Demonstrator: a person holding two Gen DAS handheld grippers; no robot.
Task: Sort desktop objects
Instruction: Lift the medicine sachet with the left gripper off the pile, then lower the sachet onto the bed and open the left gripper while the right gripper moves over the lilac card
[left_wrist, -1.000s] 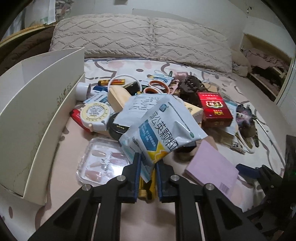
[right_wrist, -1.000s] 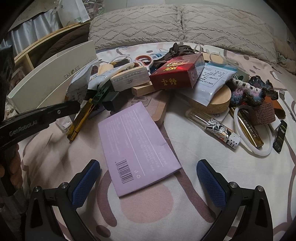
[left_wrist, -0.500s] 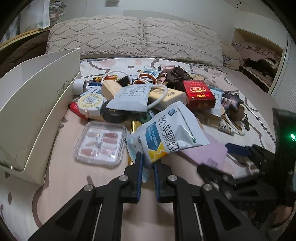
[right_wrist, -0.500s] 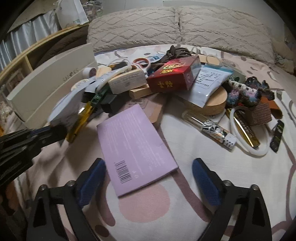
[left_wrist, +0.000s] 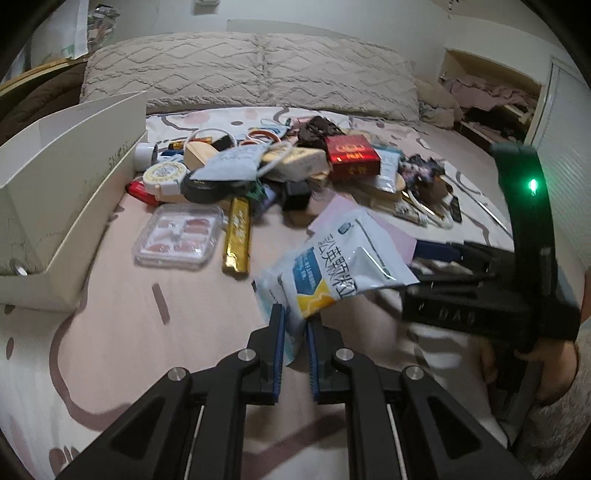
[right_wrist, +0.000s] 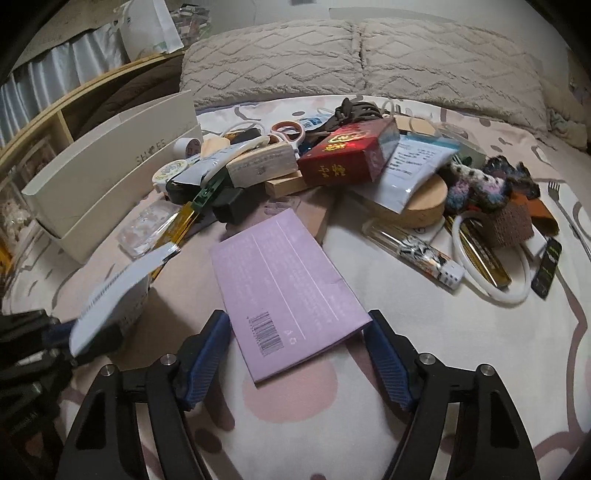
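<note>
Pinching a blue-white sachet, left hand-held gripper; right hand-held gripper just closing around purple packet beside clutter.

Both grippers are black, with flat arms that have long slots cut in them and round silver screws on top. Their fingers have blue ridged pads. The right gripper has a tall black post with a small green light. The left gripper looks just the same.
</note>
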